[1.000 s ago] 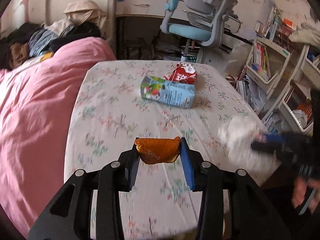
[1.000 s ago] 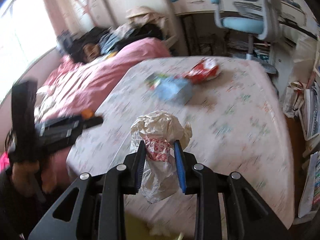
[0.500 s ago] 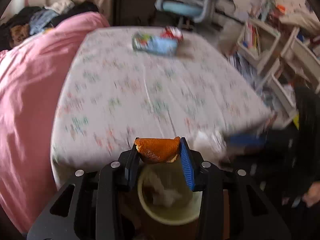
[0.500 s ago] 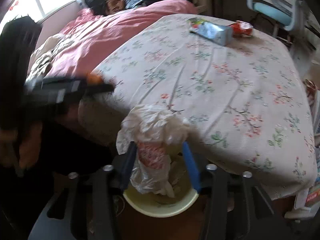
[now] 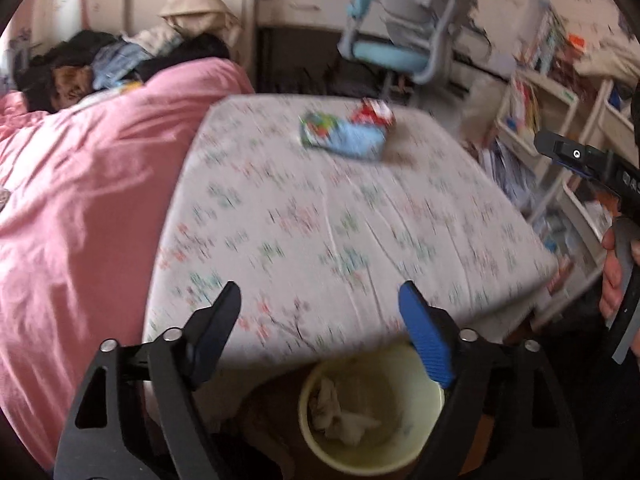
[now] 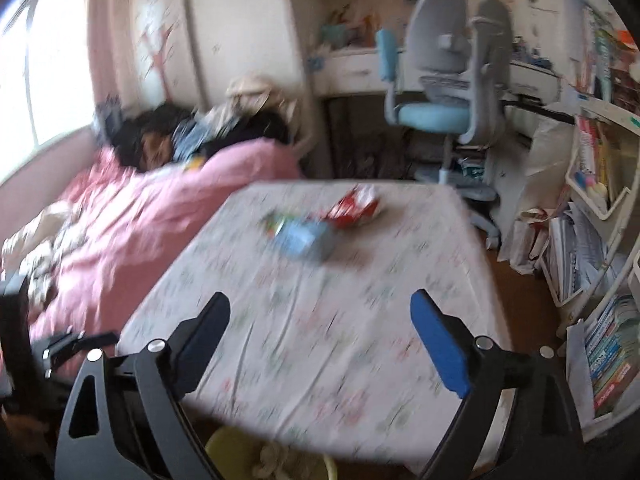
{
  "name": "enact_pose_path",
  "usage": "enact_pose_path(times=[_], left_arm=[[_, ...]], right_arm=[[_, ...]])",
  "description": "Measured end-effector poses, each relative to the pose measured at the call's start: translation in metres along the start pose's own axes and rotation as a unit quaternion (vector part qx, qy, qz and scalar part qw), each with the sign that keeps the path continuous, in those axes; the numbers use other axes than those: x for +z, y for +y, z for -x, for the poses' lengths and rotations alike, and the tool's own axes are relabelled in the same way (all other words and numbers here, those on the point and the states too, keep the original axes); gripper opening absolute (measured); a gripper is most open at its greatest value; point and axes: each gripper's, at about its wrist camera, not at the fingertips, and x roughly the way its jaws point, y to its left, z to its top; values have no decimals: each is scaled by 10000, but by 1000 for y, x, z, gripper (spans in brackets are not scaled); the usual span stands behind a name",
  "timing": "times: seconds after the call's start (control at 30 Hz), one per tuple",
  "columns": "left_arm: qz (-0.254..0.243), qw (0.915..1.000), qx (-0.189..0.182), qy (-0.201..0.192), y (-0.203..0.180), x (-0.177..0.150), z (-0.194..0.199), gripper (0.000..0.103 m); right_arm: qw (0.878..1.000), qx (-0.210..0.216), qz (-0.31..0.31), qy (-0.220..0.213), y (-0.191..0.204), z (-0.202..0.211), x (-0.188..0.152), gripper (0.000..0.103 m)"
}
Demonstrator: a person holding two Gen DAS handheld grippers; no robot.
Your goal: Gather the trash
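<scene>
My left gripper [image 5: 320, 300] is open and empty above a pale yellow bin [image 5: 420, 440] on the floor at the table's near edge. The bin holds crumpled white trash [image 5: 340, 420]. My right gripper [image 6: 320, 312] is open and empty over the near part of the table; the bin's rim [image 6: 224, 440] shows below it. A blue carton [image 5: 344, 140] and a red wrapper [image 5: 372, 112] lie at the table's far end. They also show in the right wrist view, the carton [image 6: 304, 236] next to the wrapper [image 6: 356, 208].
The table has a floral cloth [image 5: 320, 220]. A pink duvet [image 5: 80, 200] covers the bed on the left. A blue desk chair [image 6: 444, 80] stands behind the table. Shelves with books [image 6: 600, 280] line the right side. The right gripper's body [image 5: 592, 164] shows at the right.
Both grippers have opened. The orange peel has left my left gripper and the crumpled plastic bag has left my right gripper. Both views have tilted back up toward the table.
</scene>
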Motion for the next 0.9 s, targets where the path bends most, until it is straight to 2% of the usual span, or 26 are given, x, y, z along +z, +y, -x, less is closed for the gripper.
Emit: enact_pose_path(times=[0.13, 0.23, 0.33, 0.4, 0.47, 0.57, 0.67, 0.9], left_arm=[[115, 9997, 44, -196, 8, 21, -1, 81], [19, 9989, 173, -430, 15, 48, 0, 83], [-104, 9966, 407, -712, 27, 75, 1, 87], [-5, 9952, 592, -781, 42, 86, -4, 89], [301, 9959, 604, -598, 55, 88, -12, 89], [728, 9962, 389, -292, 70, 86, -22, 89], [637, 9964, 477, -290, 70, 85, -24, 91], [464, 9973, 531, -221, 59, 75, -28, 92]], right_arm=[[9958, -35, -914, -31, -35, -25, 6, 88], [9901, -88, -1401, 34, -51, -38, 9, 88], [9935, -299, -1094, -30, -48, -41, 16, 88], [9953, -486, -836, 38, -45, -47, 19, 88], [9954, -527, -782, 149, -46, -54, 19, 88], [9945, -386, -933, 286, -51, -57, 18, 88], [9943, -259, -974, 351, -48, -59, 15, 88], [9983, -273, -76, 502, -13, -60, 10, 88]])
